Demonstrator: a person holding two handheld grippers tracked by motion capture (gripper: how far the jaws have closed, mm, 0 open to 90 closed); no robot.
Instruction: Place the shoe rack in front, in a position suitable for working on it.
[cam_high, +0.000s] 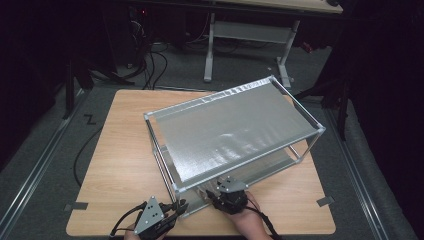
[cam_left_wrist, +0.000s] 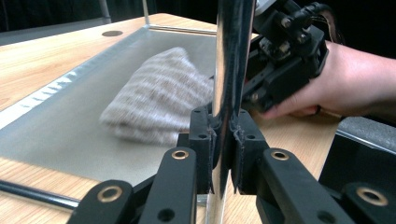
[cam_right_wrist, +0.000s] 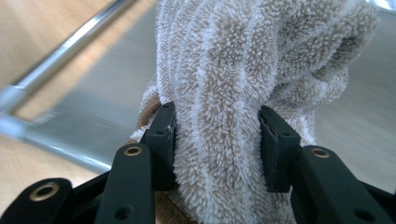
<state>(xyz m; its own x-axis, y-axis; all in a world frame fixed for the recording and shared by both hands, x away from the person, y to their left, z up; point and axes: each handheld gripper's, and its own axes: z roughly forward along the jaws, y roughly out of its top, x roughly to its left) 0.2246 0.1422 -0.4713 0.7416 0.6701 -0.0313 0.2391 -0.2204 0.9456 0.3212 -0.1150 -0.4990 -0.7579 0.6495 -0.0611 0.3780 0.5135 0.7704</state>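
Towel, beige and folded, was pinched between the jaws of the right gripper, its pile bulging out above and ahead of them over the grey lower shelf of the metal rack. Left gripper was pressed together on the rack's upright corner post; the towel lay ahead and to its left. Rack stood on the table.

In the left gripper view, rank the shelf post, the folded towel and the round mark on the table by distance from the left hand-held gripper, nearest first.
1. Shelf post: clamped between the left hand-held gripper's jaws.
2. Folded towel: behind, left of the post, on the grey shelf.
3. Round mark: far back on the table, upper left.
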